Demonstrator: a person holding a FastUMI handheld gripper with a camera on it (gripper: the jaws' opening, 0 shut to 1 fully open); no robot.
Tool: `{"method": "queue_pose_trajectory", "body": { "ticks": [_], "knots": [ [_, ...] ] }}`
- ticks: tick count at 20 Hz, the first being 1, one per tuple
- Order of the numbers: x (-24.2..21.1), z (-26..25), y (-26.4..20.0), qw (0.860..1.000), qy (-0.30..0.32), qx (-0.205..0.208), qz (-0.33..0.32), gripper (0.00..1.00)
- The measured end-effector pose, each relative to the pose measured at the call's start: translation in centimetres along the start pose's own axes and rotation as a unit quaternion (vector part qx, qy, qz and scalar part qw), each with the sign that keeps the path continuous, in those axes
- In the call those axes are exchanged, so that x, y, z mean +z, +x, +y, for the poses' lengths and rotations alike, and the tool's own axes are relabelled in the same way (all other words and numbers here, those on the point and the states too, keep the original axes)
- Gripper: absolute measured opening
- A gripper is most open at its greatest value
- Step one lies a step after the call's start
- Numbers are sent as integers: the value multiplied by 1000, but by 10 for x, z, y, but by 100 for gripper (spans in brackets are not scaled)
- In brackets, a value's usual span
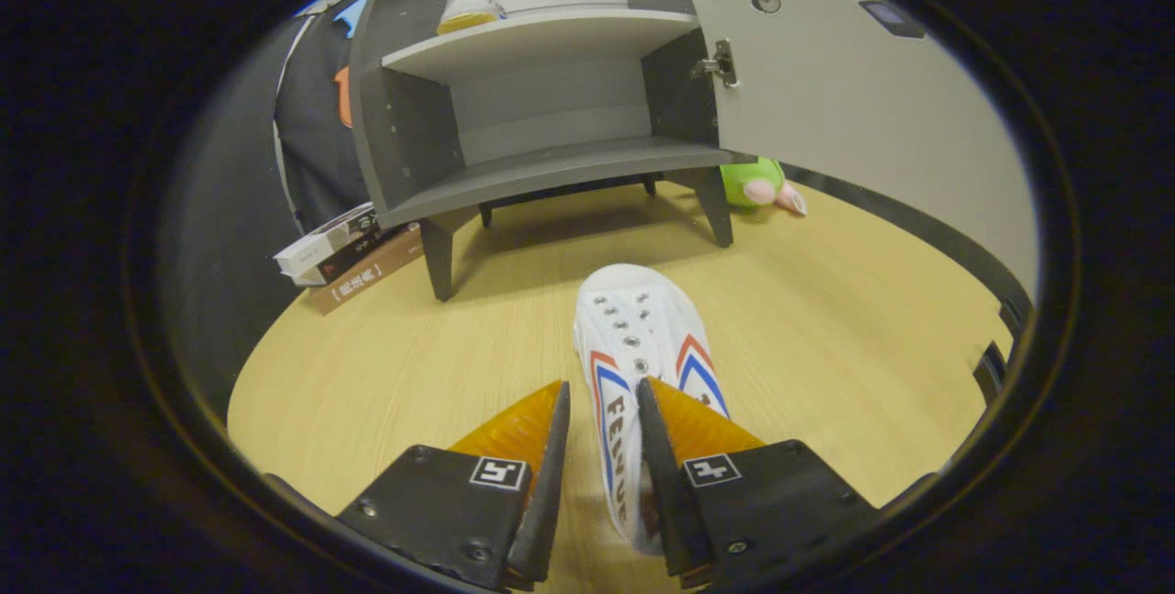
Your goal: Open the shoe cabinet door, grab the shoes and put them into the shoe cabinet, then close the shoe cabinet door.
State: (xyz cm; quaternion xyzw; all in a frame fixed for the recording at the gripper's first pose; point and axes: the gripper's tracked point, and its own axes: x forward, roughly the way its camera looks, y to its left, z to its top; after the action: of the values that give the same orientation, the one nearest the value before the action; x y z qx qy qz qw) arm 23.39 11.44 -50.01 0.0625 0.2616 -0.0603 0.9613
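The tool point(601, 392) has black screwed mounts bearing square markers.

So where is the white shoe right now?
In the gripper view, the white shoe lies on the wooden floor in front of the open shoe cabinet, its heel between the gripper fingers.

**One fisheye view, low over the tabletop, facing the open cabinet**

The gripper view rides on the gripper point(601, 392) and looks forward along its two fingers point(542, 447), which stand a little apart in the near foreground. It sits low and close over the wooden tabletop point(386, 374), tilted slightly down. A white shoe point(638, 328) lies right under the lens, running from between the fingers to just ahead of them. Beyond it, at middle distance, the view faces straight into the shoe cabinet point(551, 98), whose door point(826, 89) swings out on the right. The fisheye bends the edges strongly.
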Motion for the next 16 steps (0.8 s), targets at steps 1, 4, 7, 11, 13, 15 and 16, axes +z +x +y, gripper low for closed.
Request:
{"method": "queue_pose_trajectory", "body": {
  "ticks": [1,4,7,11,13,15,16],
  "knots": [
    [1,-1,4,1000,1,-4,-1,48],
    [5,-5,17,1000,27,-11,-5,44],
    [20,2,26,998,51,35,-27,16],
    [37,-16,17,997,9,24,-78,6],
    [46,-20,6,995,-12,18,-99,6],
    [57,-19,-10,992,-30,17,-119,6],
    [65,-17,-20,991,-39,20,-129,6]
  ]
}}
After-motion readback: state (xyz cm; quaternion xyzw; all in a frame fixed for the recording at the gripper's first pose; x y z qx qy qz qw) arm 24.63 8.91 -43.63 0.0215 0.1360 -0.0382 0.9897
